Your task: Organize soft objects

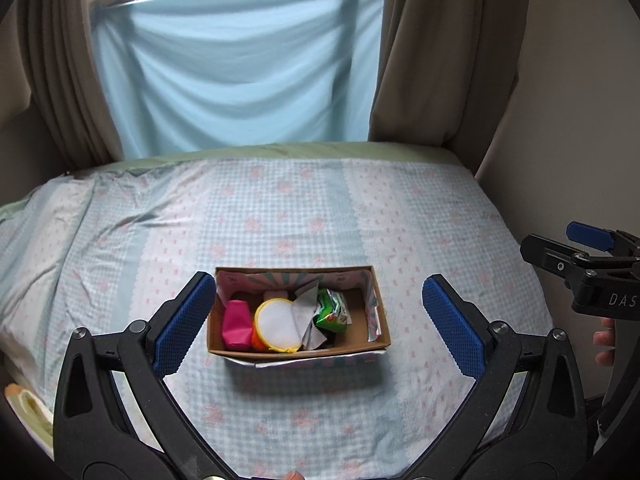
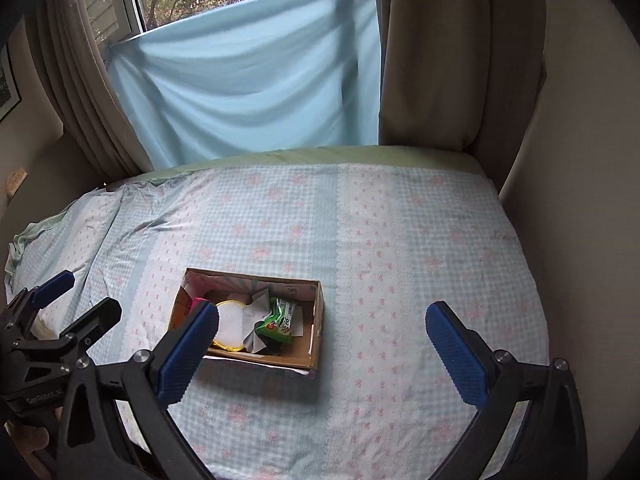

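A cardboard box (image 1: pixel 374 308) stands on the bed and holds soft things: a pink pouch (image 1: pixel 237 324), a round white pad with a yellow rim (image 1: pixel 278 324), a grey cloth (image 1: pixel 306 316) and a green packet (image 1: pixel 332 310). My left gripper (image 1: pixel 318 324) is open and empty, held above and in front of the box. The box also shows in the right wrist view (image 2: pixel 318 320), with the green packet (image 2: pixel 280 320) and white pad (image 2: pixel 230 328) inside. My right gripper (image 2: pixel 322 344) is open and empty, to the right of the box.
The bed (image 1: pixel 280 208) has a blue checked sheet with pink bows. A light blue cloth (image 1: pixel 240 72) hangs over the window between brown curtains (image 1: pixel 440 60). A wall (image 2: pixel 580 160) runs along the bed's right side. The right gripper shows at the left wrist view's right edge (image 1: pixel 588 256).
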Available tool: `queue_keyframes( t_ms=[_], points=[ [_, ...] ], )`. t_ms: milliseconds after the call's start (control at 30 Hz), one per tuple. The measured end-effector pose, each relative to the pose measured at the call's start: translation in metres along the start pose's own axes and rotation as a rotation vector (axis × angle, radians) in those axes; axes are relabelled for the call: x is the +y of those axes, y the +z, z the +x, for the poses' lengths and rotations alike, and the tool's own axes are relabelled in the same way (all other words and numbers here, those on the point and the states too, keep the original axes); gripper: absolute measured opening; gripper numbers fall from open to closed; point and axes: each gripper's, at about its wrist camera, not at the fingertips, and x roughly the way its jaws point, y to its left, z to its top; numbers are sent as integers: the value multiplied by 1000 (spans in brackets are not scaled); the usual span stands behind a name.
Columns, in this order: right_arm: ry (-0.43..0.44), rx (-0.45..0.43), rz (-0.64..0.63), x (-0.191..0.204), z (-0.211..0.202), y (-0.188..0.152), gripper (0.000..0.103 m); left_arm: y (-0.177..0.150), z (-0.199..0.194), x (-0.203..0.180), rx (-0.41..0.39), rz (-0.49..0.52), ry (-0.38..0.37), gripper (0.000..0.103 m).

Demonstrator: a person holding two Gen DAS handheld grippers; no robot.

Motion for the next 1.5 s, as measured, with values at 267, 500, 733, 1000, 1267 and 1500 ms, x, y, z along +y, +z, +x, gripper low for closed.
queue_keyframes(
  t_ms=[267,500,733,1000,1267,1500],
  points=[
    [-53,-188,-23,-21,-79,-12,103,7,-63,-35,-159,11,14,103],
    [-91,-274,-13,-37,-109,-24,103,2,-78,-52,-194,5,13,103],
    [-115,-305,0,-50,-122,-37,103,-5,-76,-66,-194,21,22,103],
    [-124,-311,14,-54,-124,-39,103,-7,-75,-73,-194,37,34,103],
    [-128,-312,17,-57,-124,-39,103,-9,-74,-76,-186,40,33,103],
    [-132,-314,18,-58,-124,-39,103,-10,-76,-78,-193,51,41,103]
  ],
)
